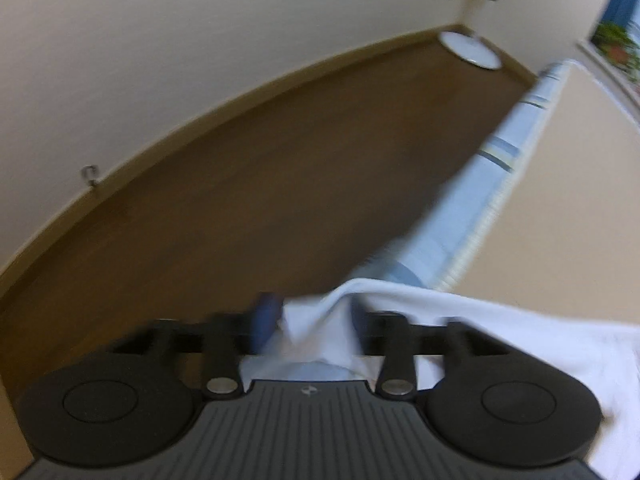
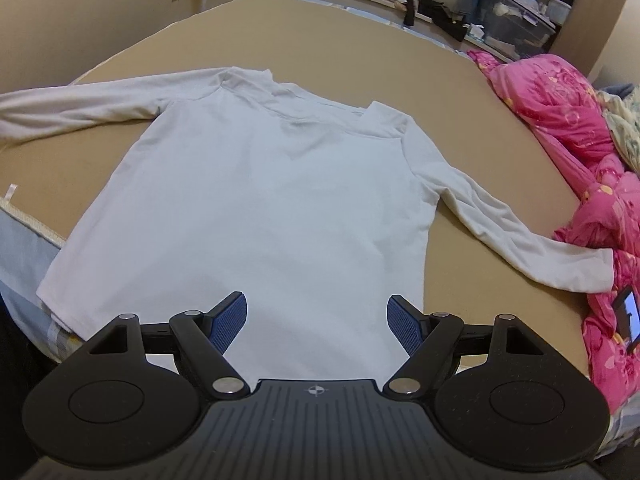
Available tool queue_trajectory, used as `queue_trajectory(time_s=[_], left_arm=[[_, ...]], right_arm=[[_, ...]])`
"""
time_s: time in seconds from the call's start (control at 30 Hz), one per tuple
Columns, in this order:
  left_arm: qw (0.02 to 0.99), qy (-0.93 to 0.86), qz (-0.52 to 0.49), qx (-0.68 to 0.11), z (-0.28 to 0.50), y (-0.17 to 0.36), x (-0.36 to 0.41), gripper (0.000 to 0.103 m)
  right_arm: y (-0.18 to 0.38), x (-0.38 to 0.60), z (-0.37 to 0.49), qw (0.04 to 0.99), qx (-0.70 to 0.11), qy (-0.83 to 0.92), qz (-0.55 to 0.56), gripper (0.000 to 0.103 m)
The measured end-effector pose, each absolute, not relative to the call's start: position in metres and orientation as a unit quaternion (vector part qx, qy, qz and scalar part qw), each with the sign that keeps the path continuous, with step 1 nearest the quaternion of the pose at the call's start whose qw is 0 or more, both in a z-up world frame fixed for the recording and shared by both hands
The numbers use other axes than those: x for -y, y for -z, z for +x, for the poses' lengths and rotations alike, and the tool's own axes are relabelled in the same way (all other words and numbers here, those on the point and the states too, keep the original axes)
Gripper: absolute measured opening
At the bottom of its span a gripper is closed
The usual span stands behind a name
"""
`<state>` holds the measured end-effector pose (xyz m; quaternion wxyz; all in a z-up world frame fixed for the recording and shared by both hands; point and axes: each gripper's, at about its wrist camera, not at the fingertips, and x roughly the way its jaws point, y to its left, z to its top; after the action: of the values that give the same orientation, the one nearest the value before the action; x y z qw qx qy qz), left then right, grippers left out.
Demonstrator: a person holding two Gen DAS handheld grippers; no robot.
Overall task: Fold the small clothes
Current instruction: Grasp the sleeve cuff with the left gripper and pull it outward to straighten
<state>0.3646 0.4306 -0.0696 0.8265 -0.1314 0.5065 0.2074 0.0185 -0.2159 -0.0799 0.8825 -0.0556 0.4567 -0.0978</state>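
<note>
A white long-sleeved shirt (image 2: 256,200) is seen spread flat on the tan bed surface (image 2: 460,80) in the right wrist view, collar at the far end and hem at the near end; its left sleeve is cut off by the frame edge, and its right sleeve cuff is laid against a pink floral quilt (image 2: 560,120). The right gripper (image 2: 316,320) is held above the near hem with its blue-padded fingers (image 2: 228,322) spread wide and nothing between them. In the blurred left wrist view, a bunched fold of the same shirt (image 1: 500,340) is pinched between the closed fingers of the left gripper (image 1: 316,320); one blue pad (image 1: 264,322) is visible, the other is largely covered by cloth. Beyond it, the striped mattress edge (image 1: 480,200), brown floor (image 1: 280,180) and a white round fan base (image 1: 470,50) are made out only softly. A small lit screen (image 2: 632,314) is partly cut off at the right.
</note>
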Motion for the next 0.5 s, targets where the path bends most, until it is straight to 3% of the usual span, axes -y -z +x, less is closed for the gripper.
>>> queue_trajectory(time_s=[0.03, 0.1, 0.5], left_arm=[[0.827, -0.216, -0.136, -0.502, 0.361, 0.063, -0.434, 0.080], [0.826, -0.213, -0.177, -0.492, 0.352, 0.068, -0.446, 0.087], [0.734, -0.157, -0.454, -0.480, 0.300, 0.174, -0.484, 0.087]], right_arm=[[0.080, 0.215, 0.020, 0.882, -0.459, 0.095, -0.056, 0.079], [0.083, 0.214, 0.022, 0.879, -0.463, 0.094, -0.057, 0.079], [0.095, 0.195, 0.035, 0.870, -0.483, 0.071, -0.077, 0.079]])
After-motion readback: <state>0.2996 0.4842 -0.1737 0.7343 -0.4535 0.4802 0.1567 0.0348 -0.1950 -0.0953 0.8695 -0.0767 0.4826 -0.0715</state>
